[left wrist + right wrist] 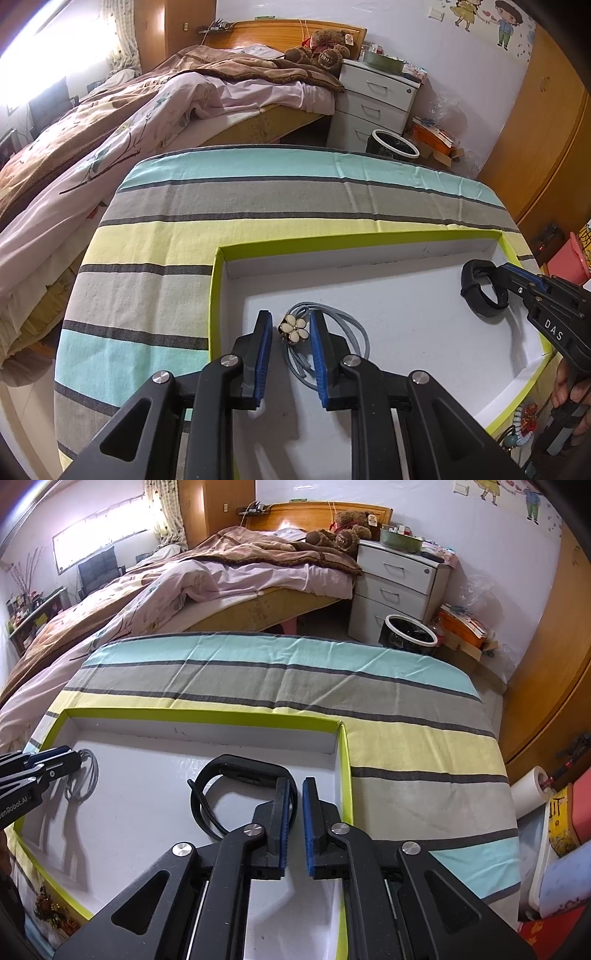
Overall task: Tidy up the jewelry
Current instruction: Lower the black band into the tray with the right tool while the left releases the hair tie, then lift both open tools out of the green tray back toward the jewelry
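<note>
- A shallow white tray with a lime-green rim (218, 280) is set on a striped cloth (155, 236) of teal, grey and yellow bands, so that's where all the jewelry is found.
- The left gripper (291, 325) is held over the tray's left part, jaws parted a bit, and no pad is seen pressing on anything.
- A cream flower charm (293, 329) on a grey cord necklace (354, 328) is spotted right between the 2 blue pads, lying on the tray floor; the cord loops out to the right under the right-hand finger.
- The right gripper (295, 797) is kept near the tray's right wall with only a narrow gap between its pads.
- A black wristband (236, 766) is seen just at that gripper's left fingertip, resting on the tray floor; the strap looks released rather than pinched, though the contact spot is hidden by the finger.
- Necklace and wristband are well apart, at opposite ends of the tray.
- A bed (110, 122) and a white drawer unit (376, 103) are visible behind.
</note>
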`<state>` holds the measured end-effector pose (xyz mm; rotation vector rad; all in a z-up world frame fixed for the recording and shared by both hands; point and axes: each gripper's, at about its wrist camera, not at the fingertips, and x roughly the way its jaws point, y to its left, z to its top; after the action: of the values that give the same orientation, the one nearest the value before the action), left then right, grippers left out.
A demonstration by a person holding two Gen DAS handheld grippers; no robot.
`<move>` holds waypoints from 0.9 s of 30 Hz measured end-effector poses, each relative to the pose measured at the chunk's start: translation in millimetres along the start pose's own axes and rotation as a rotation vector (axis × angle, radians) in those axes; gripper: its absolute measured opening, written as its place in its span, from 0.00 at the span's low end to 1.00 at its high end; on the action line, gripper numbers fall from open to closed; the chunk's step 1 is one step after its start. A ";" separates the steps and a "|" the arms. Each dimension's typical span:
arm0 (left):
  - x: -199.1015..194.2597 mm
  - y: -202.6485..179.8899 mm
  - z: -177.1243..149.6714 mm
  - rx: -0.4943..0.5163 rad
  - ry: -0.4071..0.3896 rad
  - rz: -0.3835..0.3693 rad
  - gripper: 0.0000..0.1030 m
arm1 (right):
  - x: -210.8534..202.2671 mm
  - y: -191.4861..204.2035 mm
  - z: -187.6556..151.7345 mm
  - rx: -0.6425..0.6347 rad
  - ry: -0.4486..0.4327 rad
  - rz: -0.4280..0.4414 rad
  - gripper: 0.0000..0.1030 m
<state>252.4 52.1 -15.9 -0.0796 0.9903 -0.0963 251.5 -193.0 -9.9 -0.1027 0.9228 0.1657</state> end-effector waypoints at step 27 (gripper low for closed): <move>-105.5 19.9 -85.8 -0.106 -0.130 -0.065 0.48 | -89.6 -18.1 -58.9 0.080 -0.129 0.124 0.34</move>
<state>124.0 82.3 22.6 -0.2127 0.8628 -0.0970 155.7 -229.0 26.7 0.0388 0.8059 0.2477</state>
